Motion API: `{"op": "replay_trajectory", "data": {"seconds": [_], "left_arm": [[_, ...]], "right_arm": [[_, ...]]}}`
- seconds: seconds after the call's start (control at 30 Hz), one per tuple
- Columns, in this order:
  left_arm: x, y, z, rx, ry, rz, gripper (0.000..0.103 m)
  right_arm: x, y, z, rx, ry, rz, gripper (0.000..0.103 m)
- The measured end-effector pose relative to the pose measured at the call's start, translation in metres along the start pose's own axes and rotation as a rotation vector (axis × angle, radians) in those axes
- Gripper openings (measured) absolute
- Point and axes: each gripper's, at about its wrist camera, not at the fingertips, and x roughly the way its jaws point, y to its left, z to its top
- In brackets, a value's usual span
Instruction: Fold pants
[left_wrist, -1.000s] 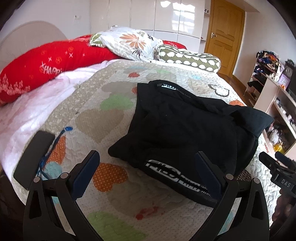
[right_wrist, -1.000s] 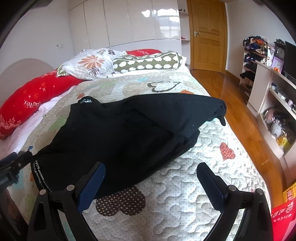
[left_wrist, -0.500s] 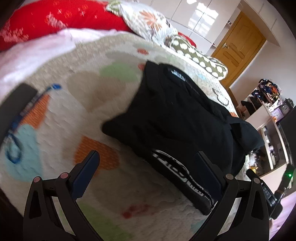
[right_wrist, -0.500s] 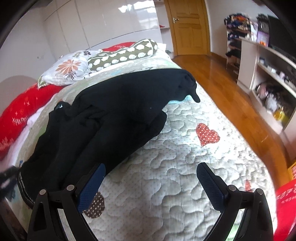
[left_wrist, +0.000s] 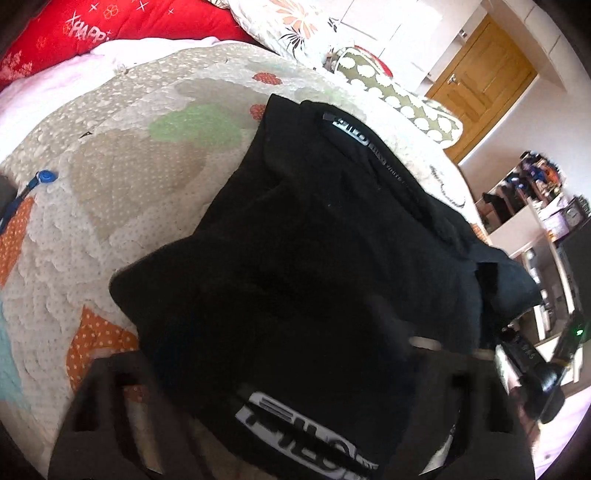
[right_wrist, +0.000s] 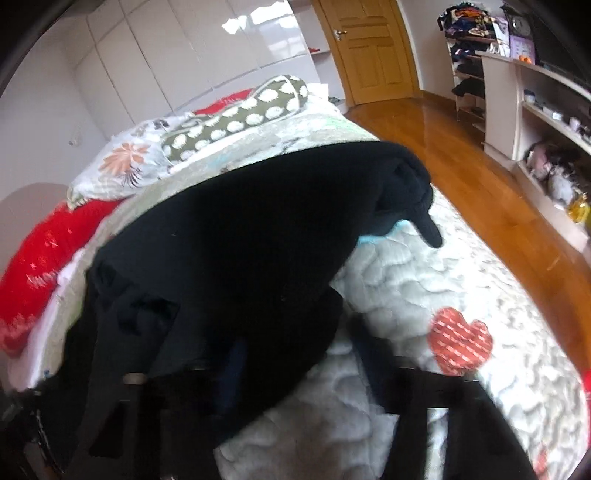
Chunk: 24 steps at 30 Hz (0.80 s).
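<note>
Black pants (left_wrist: 317, 258) lie partly folded on the quilted bed, with a white logo (left_wrist: 306, 439) on the near hem and a waistband label at the far end. My left gripper (left_wrist: 280, 369) is open and low over the near end of the pants, its fingers dark and blurred either side of the logo. In the right wrist view the pants (right_wrist: 236, 258) fill the middle, one leg end (right_wrist: 417, 206) hanging toward the bed's right side. My right gripper (right_wrist: 299, 373) is open, its left finger over the black cloth, its right finger over the quilt.
The heart-patterned quilt (right_wrist: 461, 295) covers the bed. Pillows lie at the head: red (left_wrist: 122, 29), floral (right_wrist: 122, 162), green dotted bolster (right_wrist: 236, 118). A blue cord (left_wrist: 40, 179) lies at the left. Wooden floor, shelves (right_wrist: 546, 122) and a door (right_wrist: 365, 48) are to the right.
Both grippers have dropped lower and closer to the pants, which now fill much more of each view. Both views are motion-blurred. The pants have not visibly moved.
</note>
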Motion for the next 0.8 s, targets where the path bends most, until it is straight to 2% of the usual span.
{"op": "replay_trajectory", "data": {"seconds": [0.07,0.13,0.2,0.37,0.47,0.57,0.67,0.77,0.8], "left_arm": [[0.001,0.001,0.001,0.001,0.003,0.003,0.027],[-0.005,0.005,0.002,-0.007,0.000,-0.014,0.015],[-0.020,0.011,0.008,-0.014,-0.026,-0.024,0.011],[-0.069,0.025,0.013,0.008,-0.124,-0.033,0.011],[-0.089,0.039,0.004,0.032,-0.158,0.006,0.011],[-0.091,0.061,-0.014,0.037,-0.147,0.060,0.011],[-0.077,0.081,-0.034,0.018,-0.095,0.120,0.011],[-0.069,0.090,-0.046,-0.019,-0.066,0.114,0.011],[-0.071,0.089,-0.048,-0.014,-0.077,0.119,0.011]], "right_arm": [[-0.003,0.003,-0.001,-0.021,-0.004,0.010,0.021],[-0.013,0.009,-0.003,-0.047,-0.015,0.015,0.017],[-0.032,0.014,-0.005,-0.067,-0.038,0.039,0.016],[-0.091,0.009,-0.020,-0.116,-0.092,0.041,0.015],[-0.119,-0.002,-0.036,-0.132,-0.097,0.012,0.015],[-0.142,-0.019,-0.064,-0.149,-0.062,-0.013,0.015],[-0.147,-0.037,-0.095,-0.166,0.032,-0.047,0.015],[-0.146,-0.046,-0.108,-0.177,0.089,-0.064,0.016],[-0.152,-0.050,-0.105,-0.149,0.070,-0.061,0.024]]}}
